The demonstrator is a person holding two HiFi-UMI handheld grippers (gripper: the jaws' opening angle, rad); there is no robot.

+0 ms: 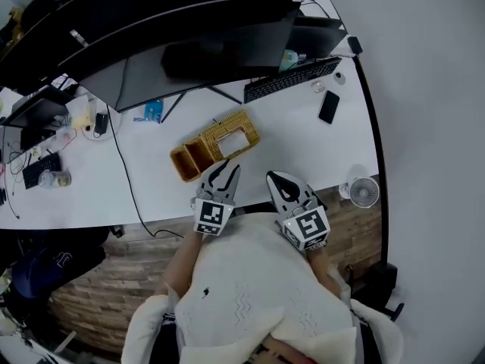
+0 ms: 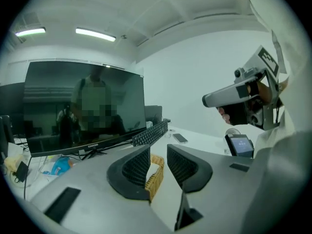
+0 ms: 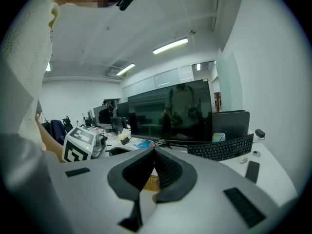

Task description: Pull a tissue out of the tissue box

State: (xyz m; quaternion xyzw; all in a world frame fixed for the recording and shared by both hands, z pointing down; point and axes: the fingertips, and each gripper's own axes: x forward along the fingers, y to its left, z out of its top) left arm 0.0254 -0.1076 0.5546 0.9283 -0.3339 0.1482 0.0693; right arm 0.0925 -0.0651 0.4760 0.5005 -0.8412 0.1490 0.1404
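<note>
Only overhead: whole tissue box (image 1: 216, 146) | left claw (image 2: 158, 148) apart | right claw (image 3: 153, 150) closed

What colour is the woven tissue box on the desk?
The tissue box is golden-brown wicker; head view shows it best.

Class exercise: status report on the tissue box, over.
Left gripper open, right gripper shut, both empty. Tissue box on desk, just ahead. Nothing between.

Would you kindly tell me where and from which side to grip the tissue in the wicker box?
I'd pinch the tissue where it shows white in the top opening of the wicker box, coming down from above: the box lies flat, opening upward, and woven walls block the sides.
</note>
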